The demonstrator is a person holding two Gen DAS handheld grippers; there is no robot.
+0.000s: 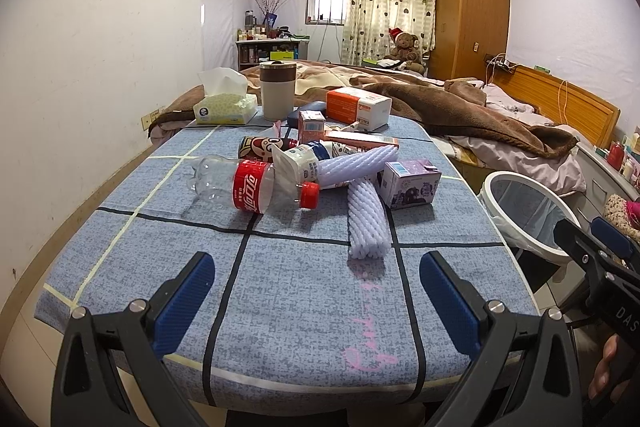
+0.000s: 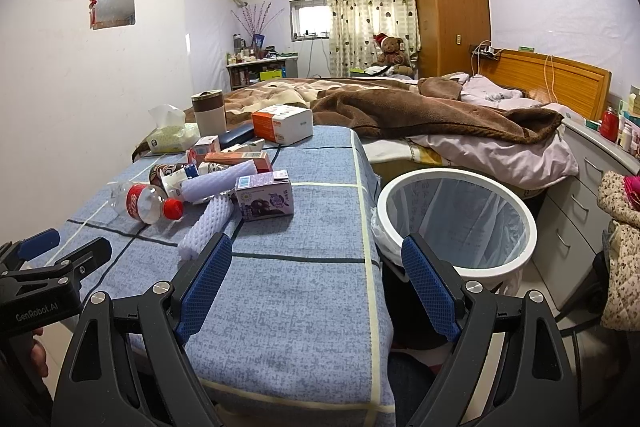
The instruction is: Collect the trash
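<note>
Both the left hand-held gripper [image 1: 316, 291] and the right hand-held gripper [image 2: 316, 279] are released, holding nothing. Trash clusters mid-frame on the surface [image 1: 300, 307]; the bin [image 2: 516, 259] stands lower right. Advisably, grasp the nearest foam sleeve [image 1: 366, 223] across its width first.

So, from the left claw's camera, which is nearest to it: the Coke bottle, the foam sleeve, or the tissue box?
1. Foam sleeve, just ahead, slightly right of the left claw.
2. Coke bottle, further back, left.
3. Tissue box, far edge, left.
</note>
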